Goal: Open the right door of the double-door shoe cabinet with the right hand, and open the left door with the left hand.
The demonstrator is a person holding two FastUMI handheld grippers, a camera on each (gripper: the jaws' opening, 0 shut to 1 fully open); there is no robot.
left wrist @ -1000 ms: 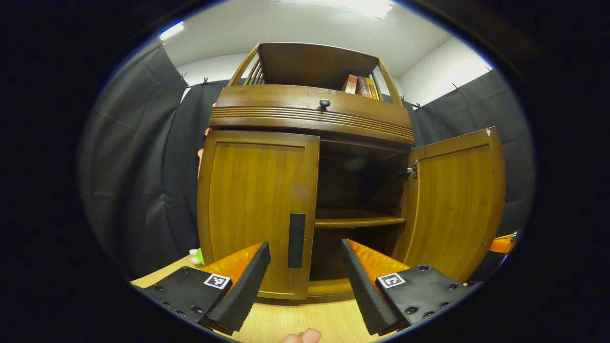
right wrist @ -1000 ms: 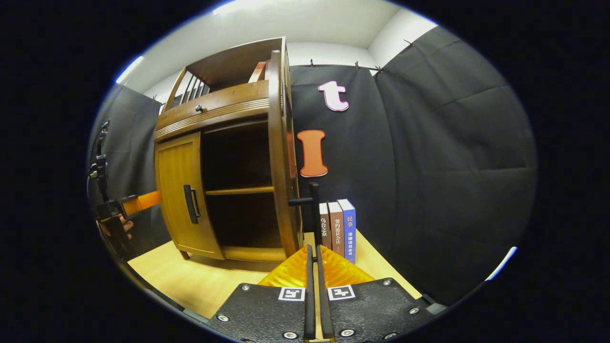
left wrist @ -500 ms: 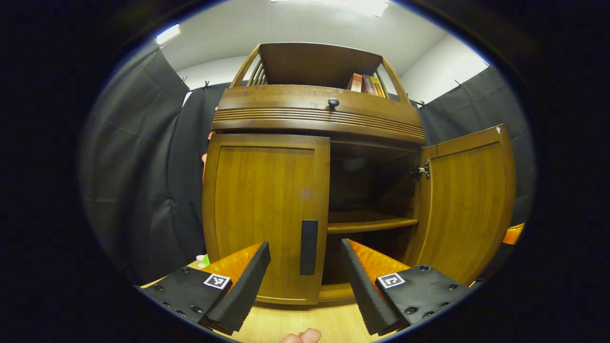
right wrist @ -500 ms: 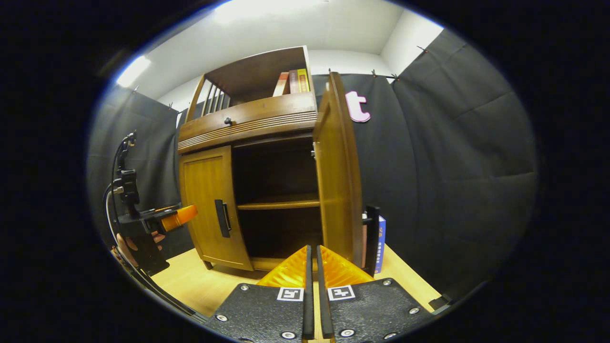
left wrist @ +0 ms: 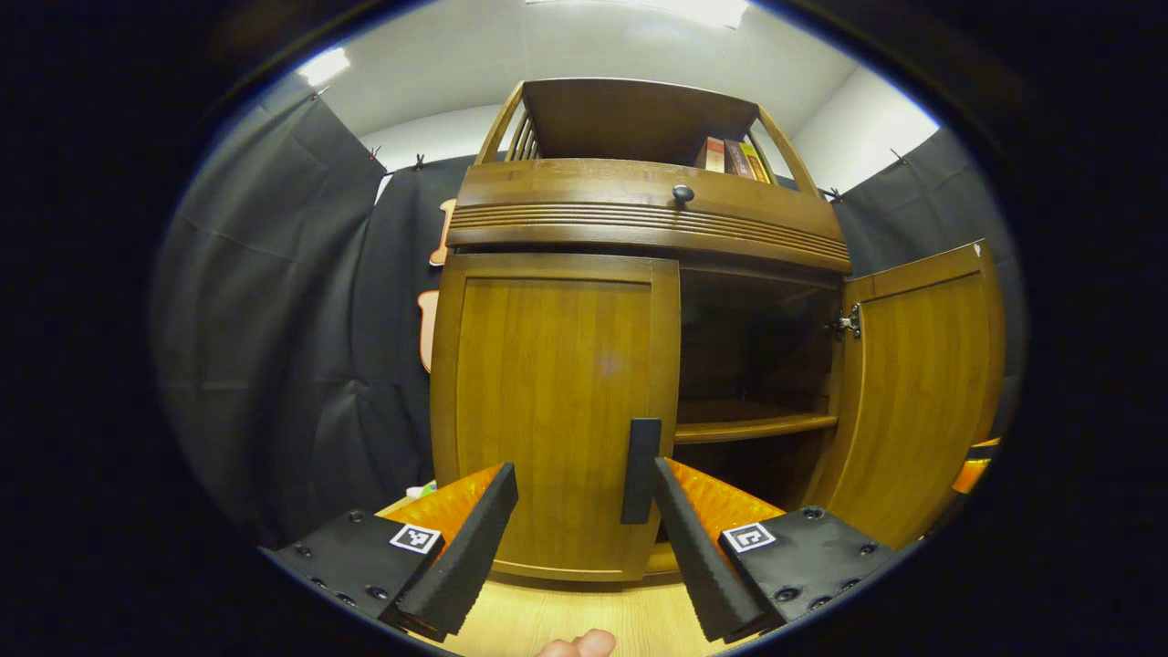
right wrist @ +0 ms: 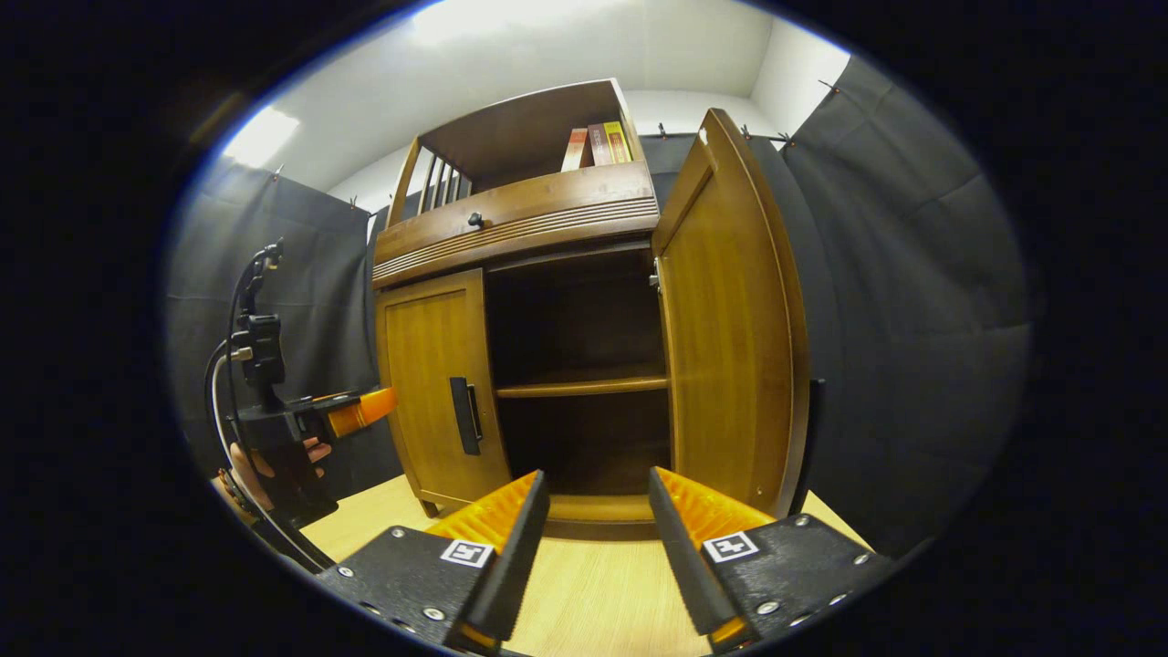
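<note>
Warm brown wood, black fittings

Shoe cabinet (left wrist: 557, 401) honey-brown with vertical grain; door handle (left wrist: 641, 470) black; drawer knob (left wrist: 683, 193) dark; tabletop (right wrist: 584, 593) pale wood; books (right wrist: 598, 144) red, brown, yellow.

Left gripper view: low over the surface (left wrist: 584, 616), close in, facing the shoe cabinet (left wrist: 639, 196) front, tilted upward.
Right gripper view: low, farther right, angled left toward the cabinet.
Shared: left door (right wrist: 429, 365), open right door (right wrist: 730, 319), inner shelf (left wrist: 753, 425).

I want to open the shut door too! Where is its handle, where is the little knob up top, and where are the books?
Left door handle (left wrist: 641, 470), left gripper view, middle of the dark bar.
Drawer knob (left wrist: 682, 193), left gripper view, its round head.
Books (right wrist: 598, 145), right gripper view, middle book's spine.
</note>
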